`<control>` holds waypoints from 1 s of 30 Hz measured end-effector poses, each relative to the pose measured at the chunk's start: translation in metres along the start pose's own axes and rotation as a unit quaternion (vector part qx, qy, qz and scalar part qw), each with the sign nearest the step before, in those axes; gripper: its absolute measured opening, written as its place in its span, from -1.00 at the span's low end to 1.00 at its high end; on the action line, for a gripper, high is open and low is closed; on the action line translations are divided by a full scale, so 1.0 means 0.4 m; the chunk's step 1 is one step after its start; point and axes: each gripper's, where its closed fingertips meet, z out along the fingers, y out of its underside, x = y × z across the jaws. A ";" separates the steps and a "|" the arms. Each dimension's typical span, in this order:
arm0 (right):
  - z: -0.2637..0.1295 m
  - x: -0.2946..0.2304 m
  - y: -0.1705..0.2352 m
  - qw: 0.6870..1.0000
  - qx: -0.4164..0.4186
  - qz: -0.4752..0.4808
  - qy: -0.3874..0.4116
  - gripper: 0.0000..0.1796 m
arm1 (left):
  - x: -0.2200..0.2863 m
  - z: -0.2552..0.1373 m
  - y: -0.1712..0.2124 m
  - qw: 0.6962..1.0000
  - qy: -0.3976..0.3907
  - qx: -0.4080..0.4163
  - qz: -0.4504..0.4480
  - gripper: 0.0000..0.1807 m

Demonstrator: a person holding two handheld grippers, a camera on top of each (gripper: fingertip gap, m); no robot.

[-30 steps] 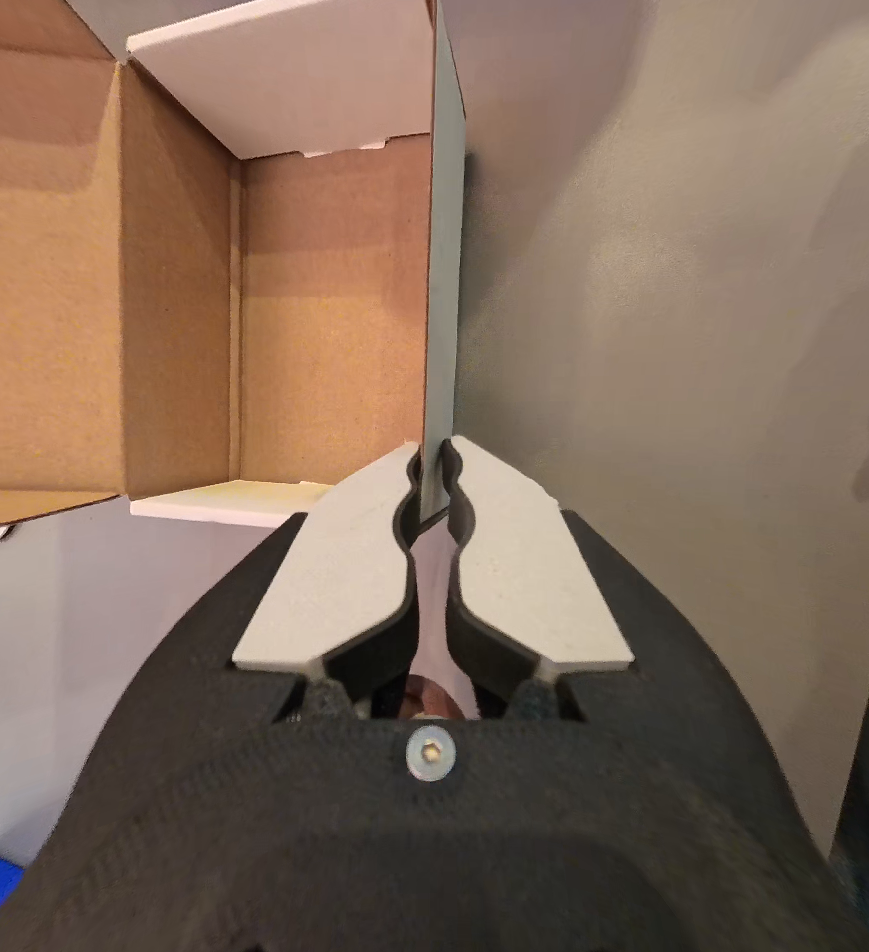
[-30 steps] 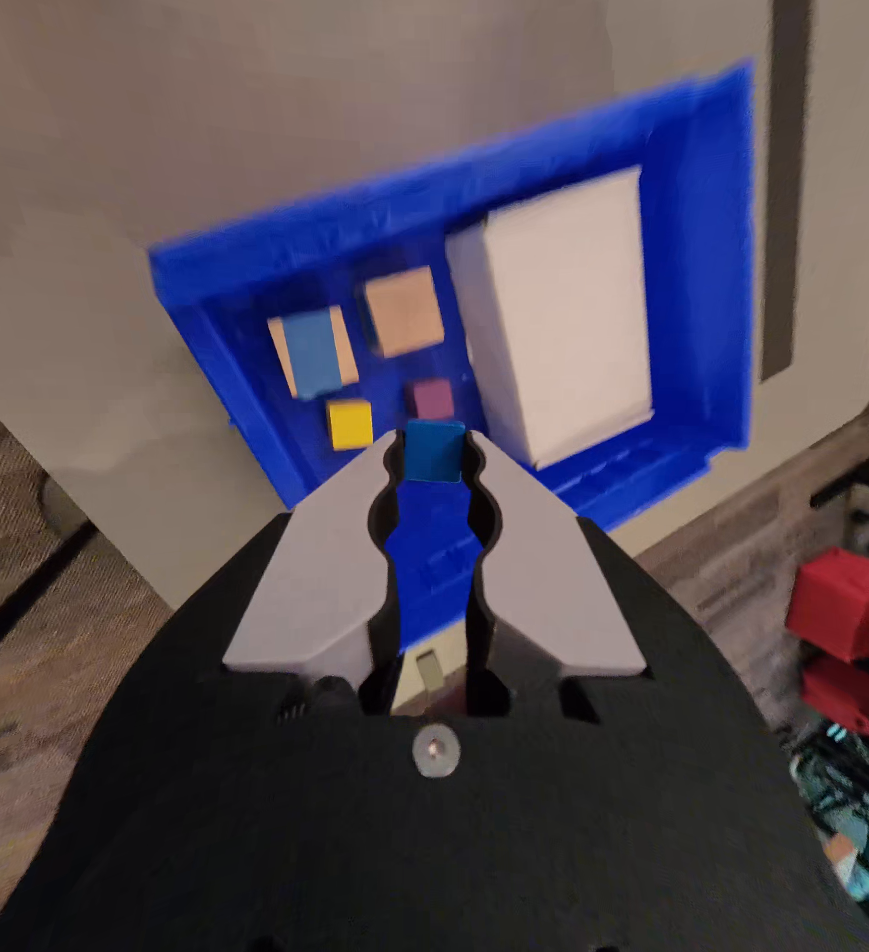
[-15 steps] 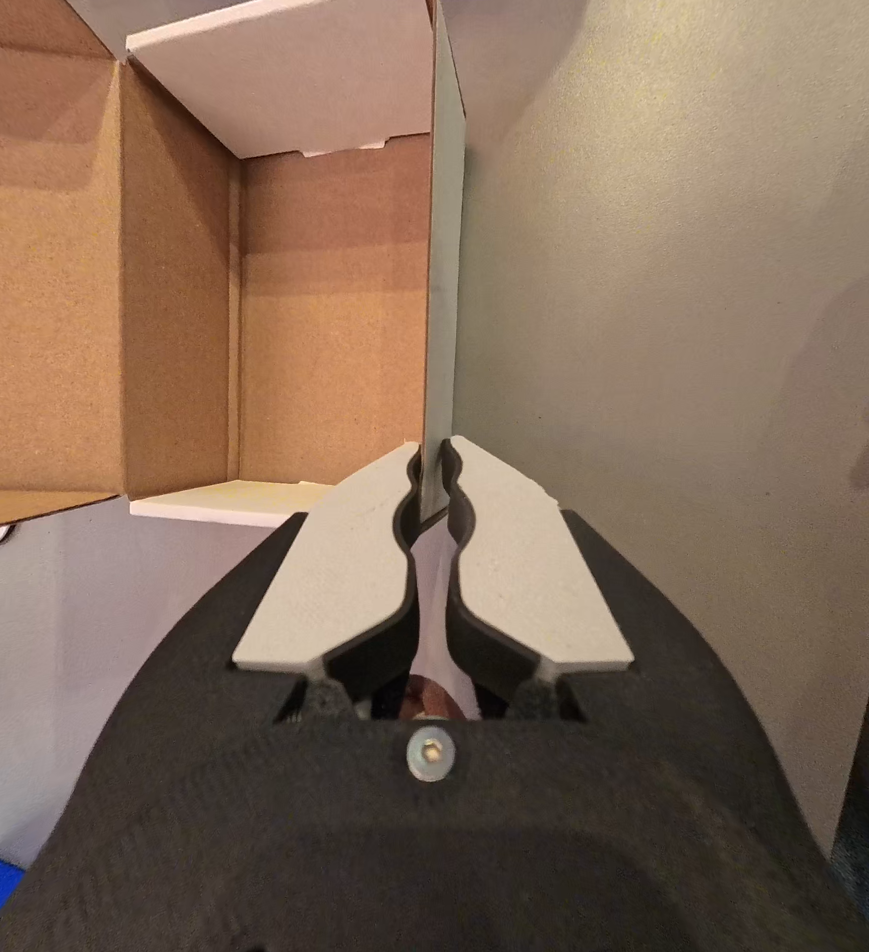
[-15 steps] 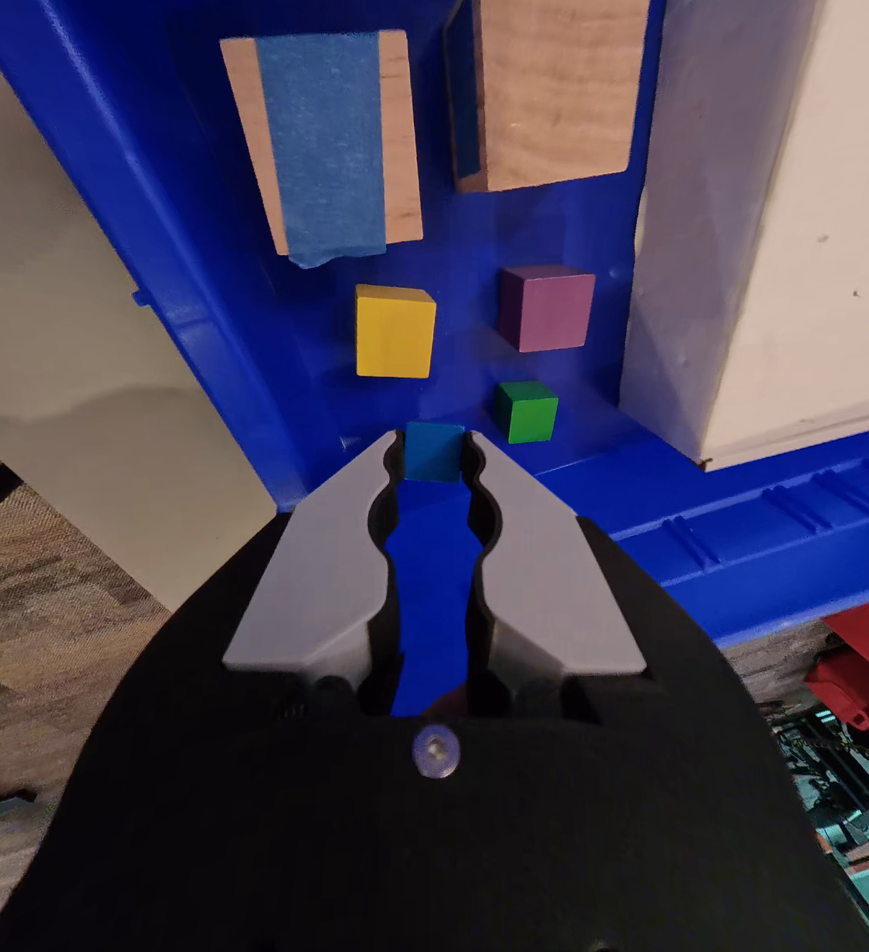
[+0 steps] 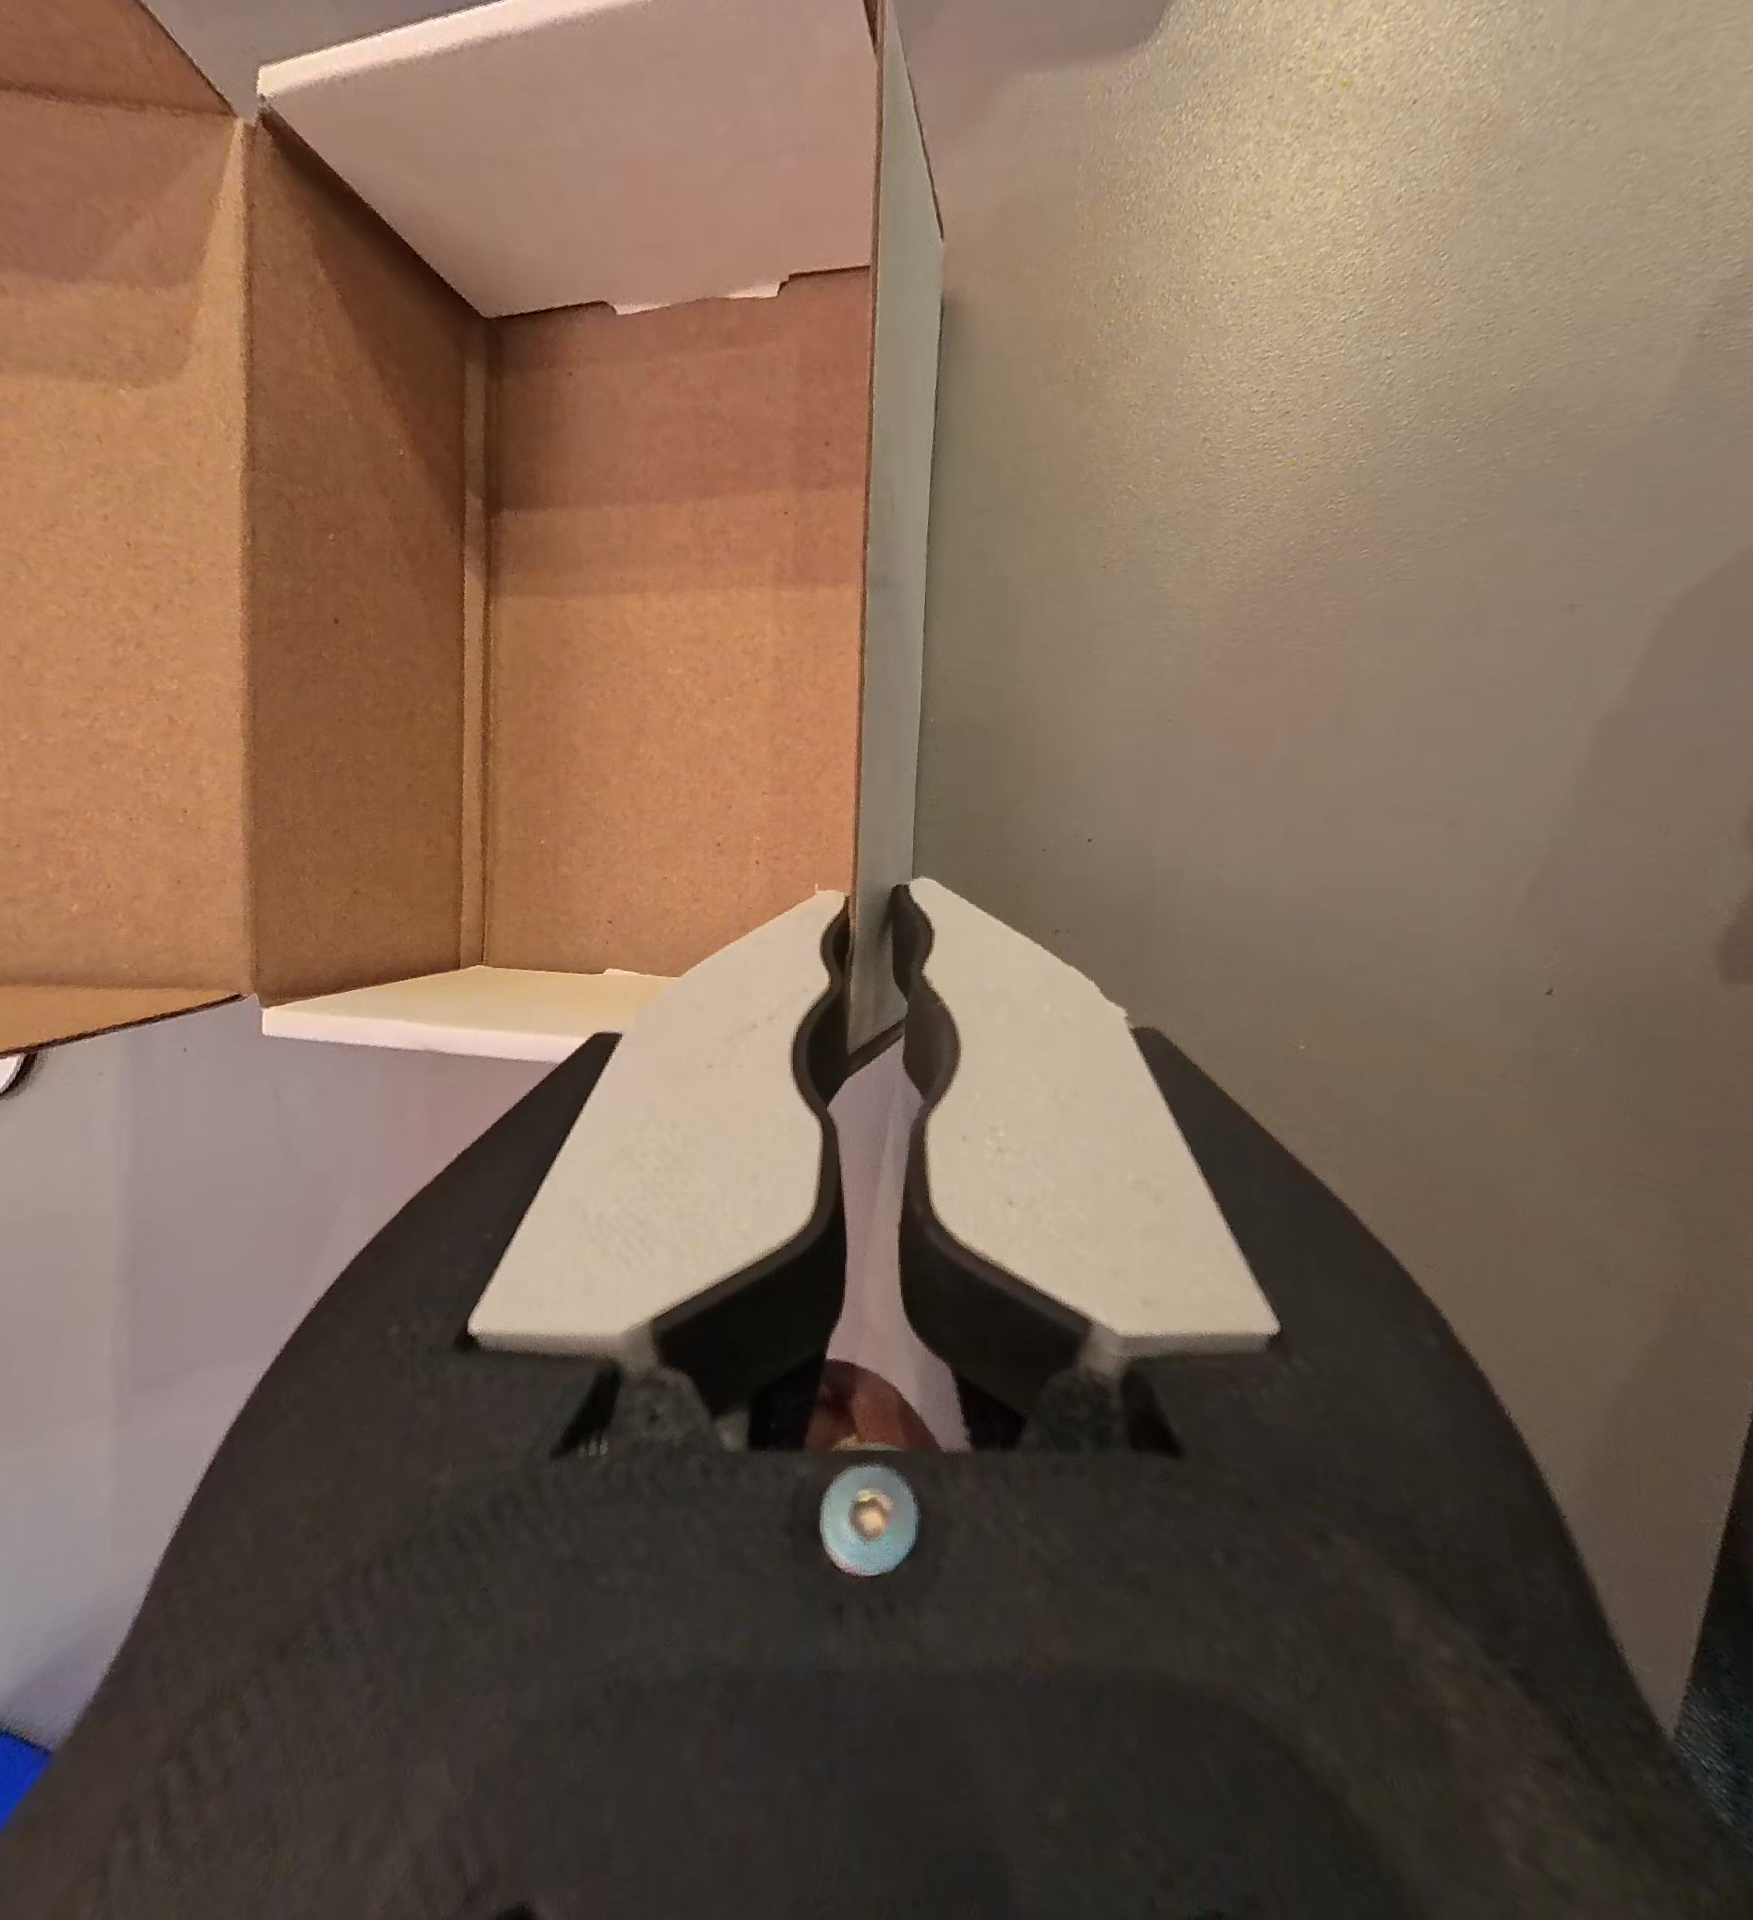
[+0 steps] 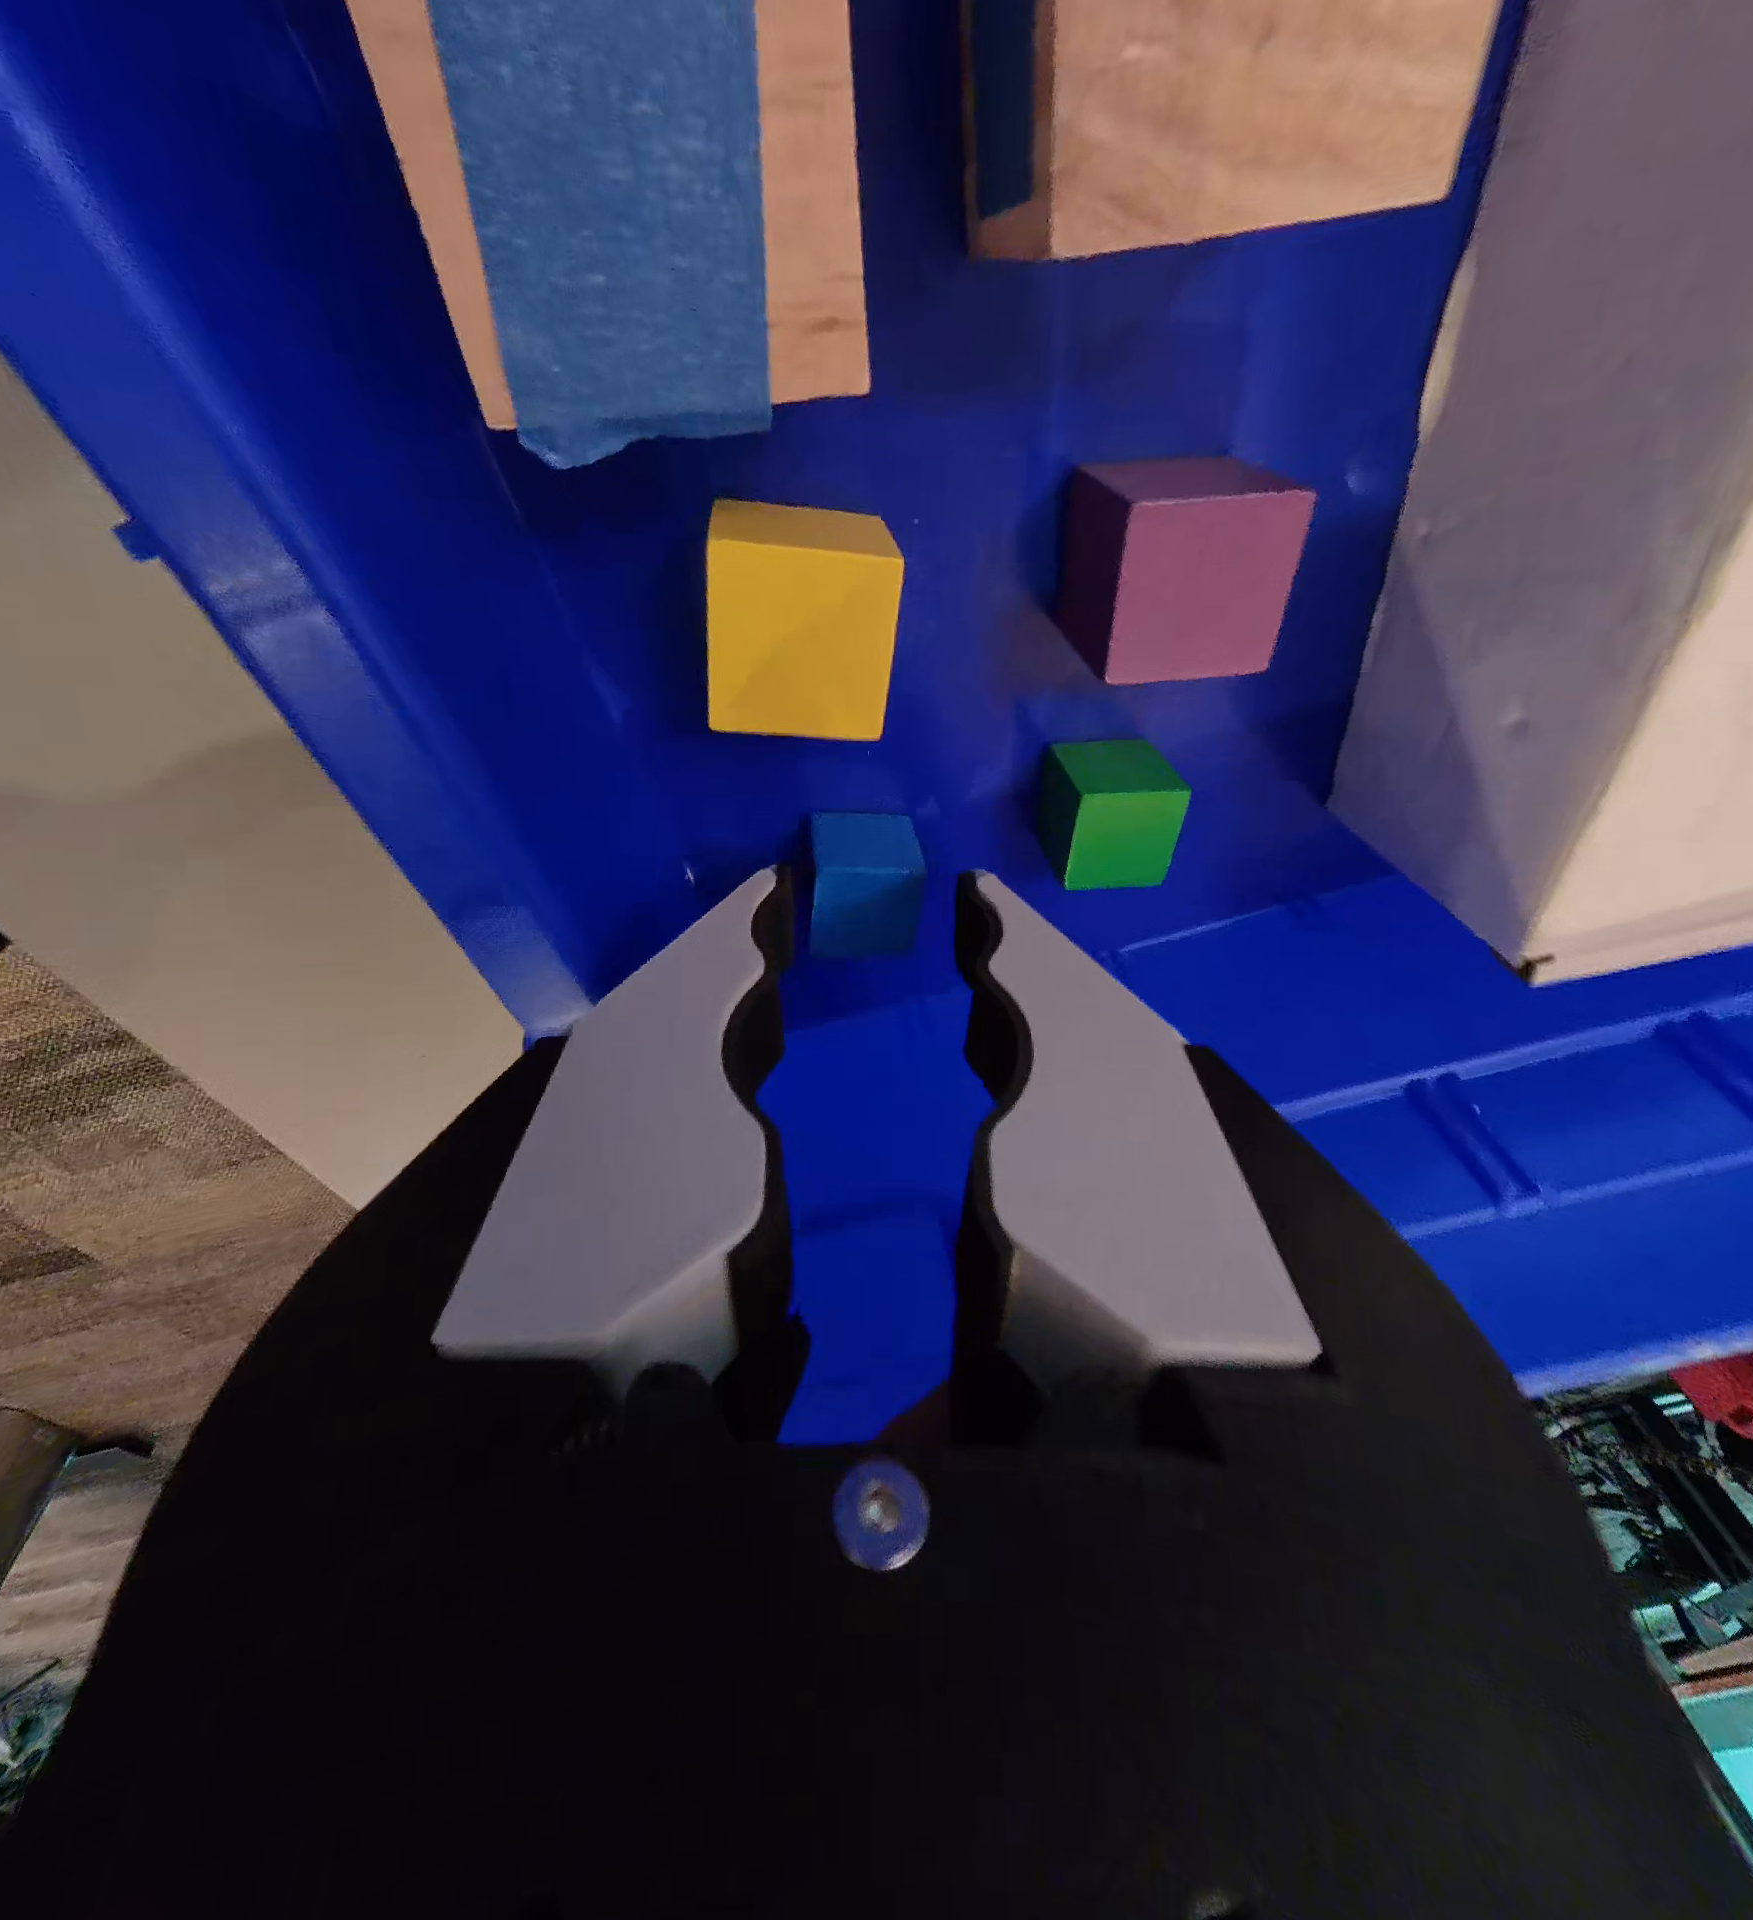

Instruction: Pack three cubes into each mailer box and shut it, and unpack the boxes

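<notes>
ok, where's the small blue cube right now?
Right wrist view: the small blue cube sits on the blue tray floor between the open right tongs' tips, below the yellow cube, left of the green cube.

We see an open mailer box [image 5: 363, 623], brown inside and white outside, its cavity bare, one thin wall [image 5: 893, 582] pinched in the left claw [image 5: 872, 914]. In the blue tray [image 6: 1474, 1122] lie four cubes, all apart: yellow [image 6: 799, 623], purple [image 6: 1189, 571], green [image 6: 1111, 816] and a small blue cube [image 6: 864, 883] just ahead of the parted right claw [image 6: 870, 894], nearer its left finger. A shut white box [image 6: 1630, 520] stands at the tray's right
</notes>
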 end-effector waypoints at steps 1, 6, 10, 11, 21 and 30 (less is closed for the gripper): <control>-0.013 0.002 0.001 1.000 0.003 0.004 0.005 -0.68 | 0.000 0.000 0.000 1.000 0.000 0.000 0.000 -0.94; -0.142 0.035 -0.038 0.995 0.048 0.036 0.082 -0.71 | 0.000 0.000 0.001 1.000 0.000 0.001 0.003 -0.94; -0.287 0.047 -0.203 0.974 0.165 0.061 0.143 -0.72 | -0.001 -0.002 -0.002 1.000 0.001 0.008 0.010 -0.90; -0.325 0.045 -0.267 0.963 0.212 0.070 0.149 -0.73 | -0.002 -0.003 -0.002 1.000 0.001 0.009 0.010 -0.89; -0.356 0.046 -0.646 0.897 0.402 0.177 0.054 -0.71 | -0.021 -0.070 -0.025 0.996 0.026 0.071 -0.045 -0.60; -0.377 0.119 -0.768 0.747 0.568 0.344 -0.027 -0.65 | -0.290 -0.213 -0.036 0.907 -0.115 0.265 -0.307 -0.62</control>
